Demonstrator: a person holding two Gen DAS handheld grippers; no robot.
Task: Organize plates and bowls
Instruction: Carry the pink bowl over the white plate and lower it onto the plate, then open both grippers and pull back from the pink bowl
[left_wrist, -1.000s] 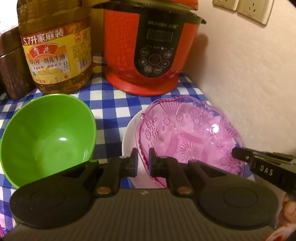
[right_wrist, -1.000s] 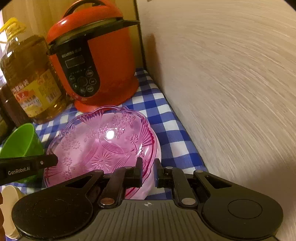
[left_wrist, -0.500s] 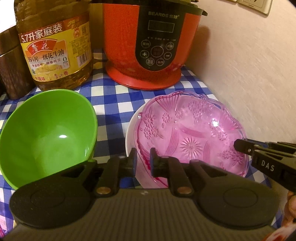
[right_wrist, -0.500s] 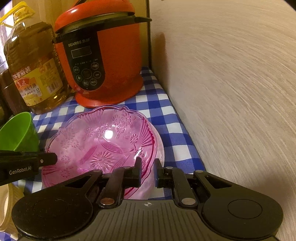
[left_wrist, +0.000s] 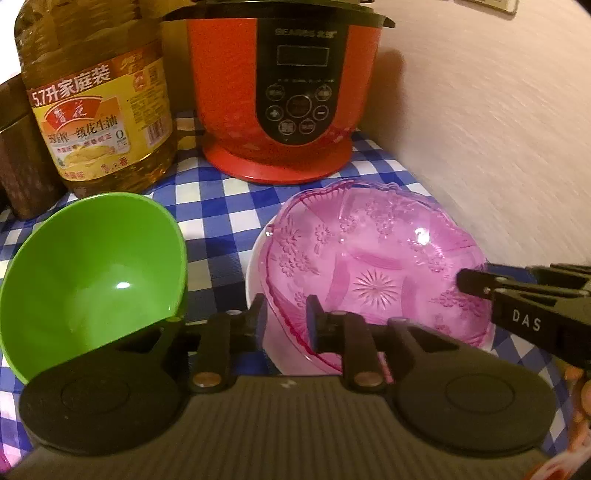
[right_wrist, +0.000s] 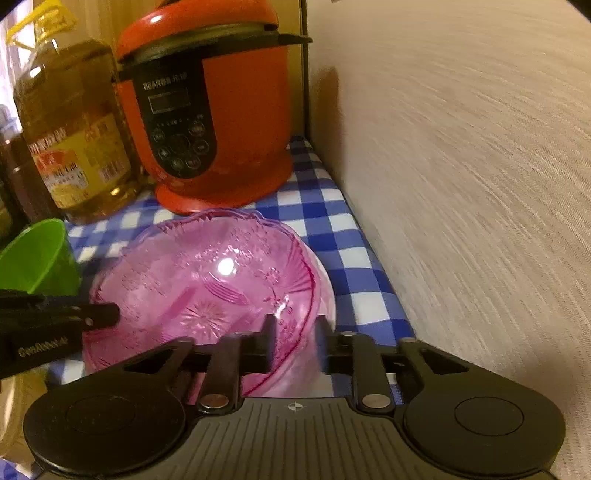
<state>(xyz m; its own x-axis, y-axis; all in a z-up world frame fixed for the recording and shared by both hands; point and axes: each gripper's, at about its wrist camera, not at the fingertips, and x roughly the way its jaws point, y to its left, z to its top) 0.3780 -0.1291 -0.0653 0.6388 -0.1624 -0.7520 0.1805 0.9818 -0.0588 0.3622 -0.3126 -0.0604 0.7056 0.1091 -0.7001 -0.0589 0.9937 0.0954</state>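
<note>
Blue-and-white checked cloth (left_wrist: 221, 218) covers the bench, which runs up against a pale textured wall (left_wrist: 498, 147) along its right edge. At the back edge stand a red electric pressure cooker with a black control panel (left_wrist: 280, 96) and, to its left, a large clear plastic bottle of yellow cooking oil with a yellow label (left_wrist: 96, 110); a dark brown container (left_wrist: 18, 166) sits at the far left, partly out of view.

Near the right edge of the bench, a translucent pink plastic bowl with a pressed flower pattern and scalloped rim (left_wrist: 369, 266) rests in a white dish (left_wrist: 255, 280), of which only a strip of rim shows on the bowl's left side. A plain green plastic bowl (left_wrist: 92, 273) sits tilted, just beside the pair toward the left edge, apart from them.

Both tools work on the pink bowl. The left gripper (left_wrist: 284, 321) straddles the bowl's near rim, one finger outside and one inside; its jaws are opening and the pads stand clear of the rim. The right gripper (right_wrist: 295, 339) straddles the rim on the wall side in the same way, jaws opening, with a gap visible on each side of the pink edge. In the left view its black fingers reach in over the bowl from the right.
</note>
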